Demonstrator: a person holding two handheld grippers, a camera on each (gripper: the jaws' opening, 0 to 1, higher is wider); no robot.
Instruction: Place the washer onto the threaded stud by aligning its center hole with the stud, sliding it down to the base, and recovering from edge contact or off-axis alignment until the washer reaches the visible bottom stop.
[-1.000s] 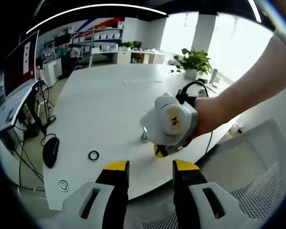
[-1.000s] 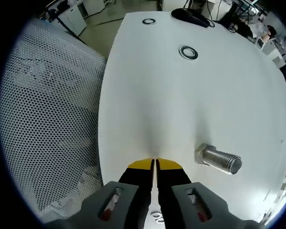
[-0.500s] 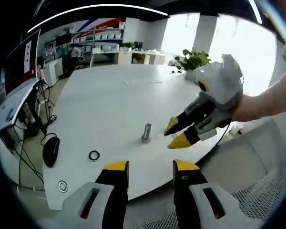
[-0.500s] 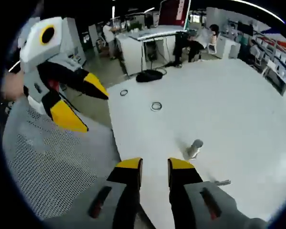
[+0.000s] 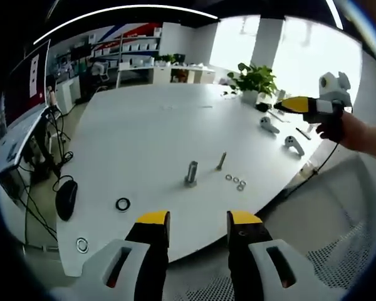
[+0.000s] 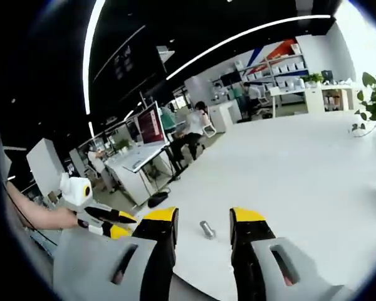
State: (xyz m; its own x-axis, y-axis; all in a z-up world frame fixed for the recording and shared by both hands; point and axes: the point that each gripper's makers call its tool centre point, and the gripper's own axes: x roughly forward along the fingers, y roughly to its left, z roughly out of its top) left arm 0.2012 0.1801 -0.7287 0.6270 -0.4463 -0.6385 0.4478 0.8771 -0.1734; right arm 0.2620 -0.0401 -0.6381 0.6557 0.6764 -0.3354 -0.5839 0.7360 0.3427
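Left gripper view: left tongs apart, empty, above the bench edge. Threaded stud upright; three washers just right of it. Right tongs raised at right; state unclear.

Right gripper view: right tongs apart, empty; stud between them.

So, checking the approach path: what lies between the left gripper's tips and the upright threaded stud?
Bare white table. In the left gripper view nothing sits between the left gripper and the stud; three small washers lie off to the stud's right.
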